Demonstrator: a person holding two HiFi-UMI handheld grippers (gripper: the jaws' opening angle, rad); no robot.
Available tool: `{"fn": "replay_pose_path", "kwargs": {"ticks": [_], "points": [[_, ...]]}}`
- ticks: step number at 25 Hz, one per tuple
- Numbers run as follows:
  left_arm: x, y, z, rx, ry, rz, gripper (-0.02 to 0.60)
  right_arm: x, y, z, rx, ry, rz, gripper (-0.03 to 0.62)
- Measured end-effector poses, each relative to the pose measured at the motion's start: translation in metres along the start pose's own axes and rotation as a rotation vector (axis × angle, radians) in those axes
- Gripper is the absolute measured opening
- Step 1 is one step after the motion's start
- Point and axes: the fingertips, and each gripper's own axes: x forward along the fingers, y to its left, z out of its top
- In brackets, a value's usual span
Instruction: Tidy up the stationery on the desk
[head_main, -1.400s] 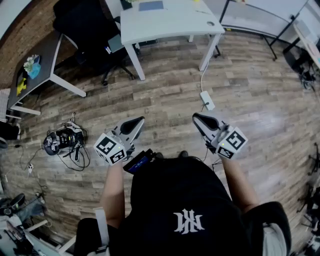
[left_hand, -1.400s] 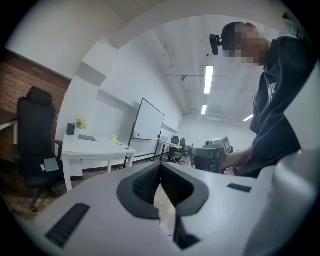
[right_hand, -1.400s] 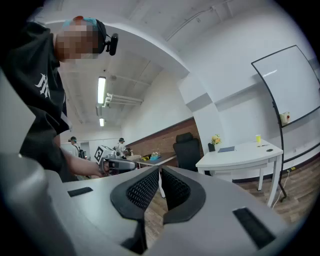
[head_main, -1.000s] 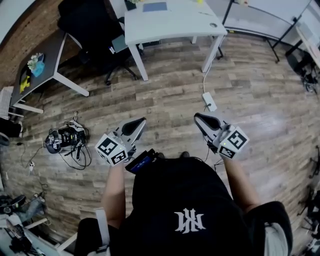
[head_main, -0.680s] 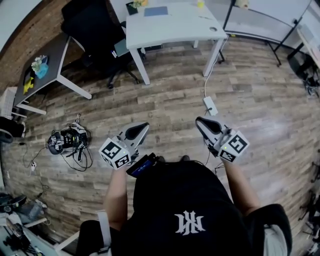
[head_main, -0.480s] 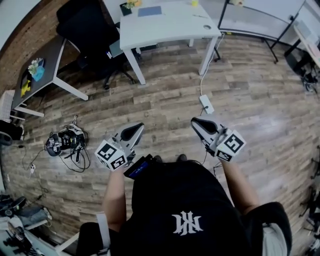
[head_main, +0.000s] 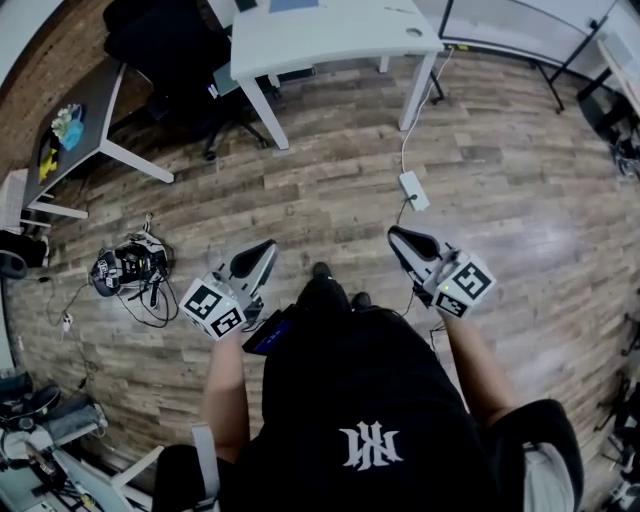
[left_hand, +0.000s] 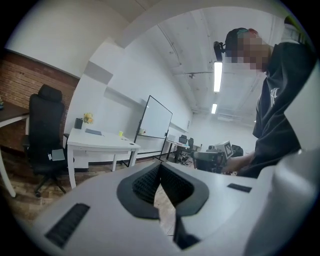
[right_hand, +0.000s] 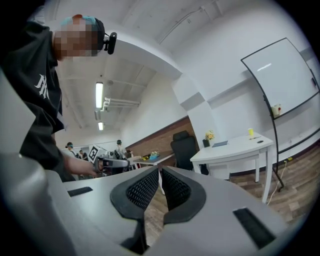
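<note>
Wood-plank floor underfoot. Nearest: left gripper and right gripper, held at the person's waist, each with jaws pressed together on nothing. Beyond: white power strip on its cord. Farther: white desk, well apart from both grippers. On it, the stationery: flat blue notebook, small yellow item, dark pot with flowers. Notebook probably light, thin, lying flush; best taken by a corner or edge. Yellow item likely light, easily knocked over; grip round its middle.
</note>
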Motion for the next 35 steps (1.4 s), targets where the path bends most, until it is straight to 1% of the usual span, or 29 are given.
{"fn": "replay_pose_path", "kwargs": {"ticks": [3, 9, 12, 15, 17, 20, 26, 32, 35], "points": [[0.009, 0.008, -0.004, -0.009, 0.008, 0.002, 0.003, 0.004, -0.017, -0.001, 0.006, -0.008, -0.041, 0.044], [0.047, 0.046, 0.008, -0.021, -0.004, -0.013, 0.003, 0.03, -0.056, 0.002, 0.022, 0.002, -0.072, 0.044], [0.073, 0.069, 0.019, -0.015, -0.004, -0.021, 0.003, 0.041, -0.084, 0.007, 0.021, 0.018, -0.089, 0.044], [0.1, 0.098, 0.035, -0.015, -0.023, -0.015, 0.003, 0.057, -0.12, 0.014, 0.028, 0.04, -0.098, 0.044], [0.115, 0.122, 0.048, -0.023, -0.04, -0.005, 0.003, 0.075, -0.141, 0.024, 0.025, 0.052, -0.095, 0.044], [0.136, 0.158, 0.069, -0.034, -0.061, -0.004, 0.003, 0.112, -0.166, 0.046, -0.009, 0.068, -0.071, 0.044], [0.176, 0.221, 0.099, -0.042, -0.069, -0.018, 0.003, 0.172, -0.211, 0.079, -0.04, 0.074, -0.039, 0.044], [0.215, 0.265, 0.112, -0.046, -0.057, -0.034, 0.003, 0.205, -0.252, 0.087, -0.035, 0.074, -0.038, 0.044], [0.241, 0.281, 0.112, -0.057, -0.04, -0.038, 0.003, 0.212, -0.284, 0.086, -0.013, 0.075, -0.053, 0.044]]}}
